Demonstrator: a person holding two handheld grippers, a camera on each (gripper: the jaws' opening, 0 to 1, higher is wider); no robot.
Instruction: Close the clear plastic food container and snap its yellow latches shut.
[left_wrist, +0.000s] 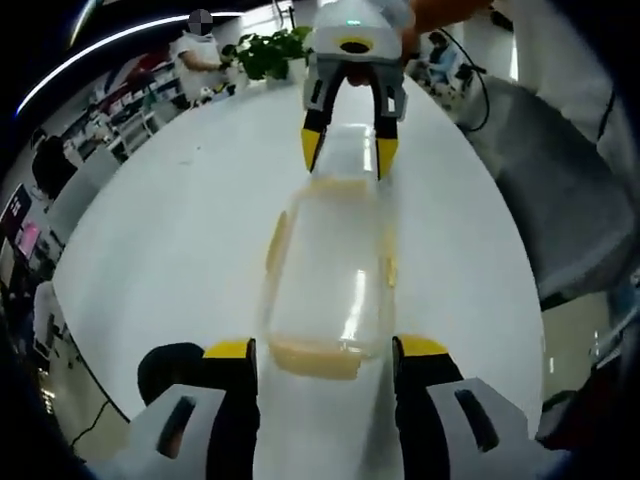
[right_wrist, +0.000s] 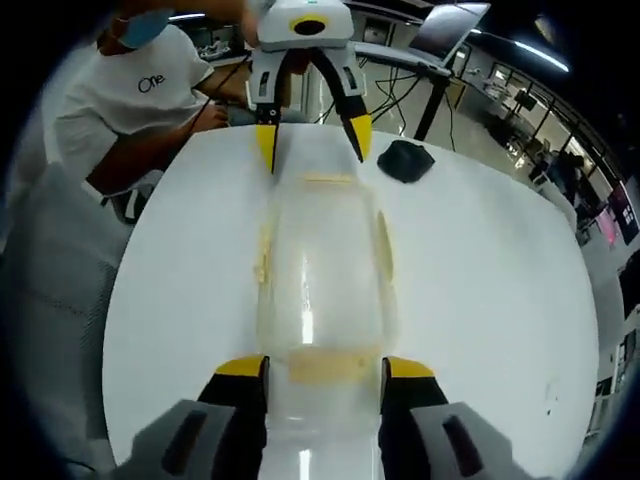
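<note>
Container: the clear box (left_wrist: 335, 265) lies lengthwise on the white worktop (left_wrist: 180, 250), running from 6 o'clock to 12 o'clock in both gripper views, lid apparently seated on top.
Latches: the yellow end latch (left_wrist: 318, 358) sits at 6 o'clock in the left gripper view, between that gripper's jaws; its counterpart (right_wrist: 330, 365) lies at 6 o'clock in the right gripper view. Side latches (left_wrist: 277, 240) show along the long edges at 9 and 3 o'clock. Whether any is snapped home cannot be told.
Left gripper (left_wrist: 325, 348): jaws wide, straddling the near end of the box, tips beside the walls; firm contact cannot be confirmed. It also appears at 12 o'clock in the right gripper view (right_wrist: 312, 143).
Right gripper (right_wrist: 325, 368): jaws wide, bracketing the opposite end; seen at 12 o'clock in the left gripper view (left_wrist: 350, 150).
Risk 1: a smooth worktop gives little grip; an uneven push from one end would probably slide the box towards the other gripper.
Risk 2: pressing a latch while the lid sits askew would likely leave it half-caught, or spring the far end up.
Risk 3: thin clear walls may bow if the jaws squeeze the body instead of the latch, lifting the lid edge.
Risk 4: the dark object (right_wrist: 405, 160) at 1 o'clock in the right gripper view lies near; a skidding box could strike it.
Surroundings: a seated person (right_wrist: 130, 110) at 10 o'clock, well apart from the box.
</note>
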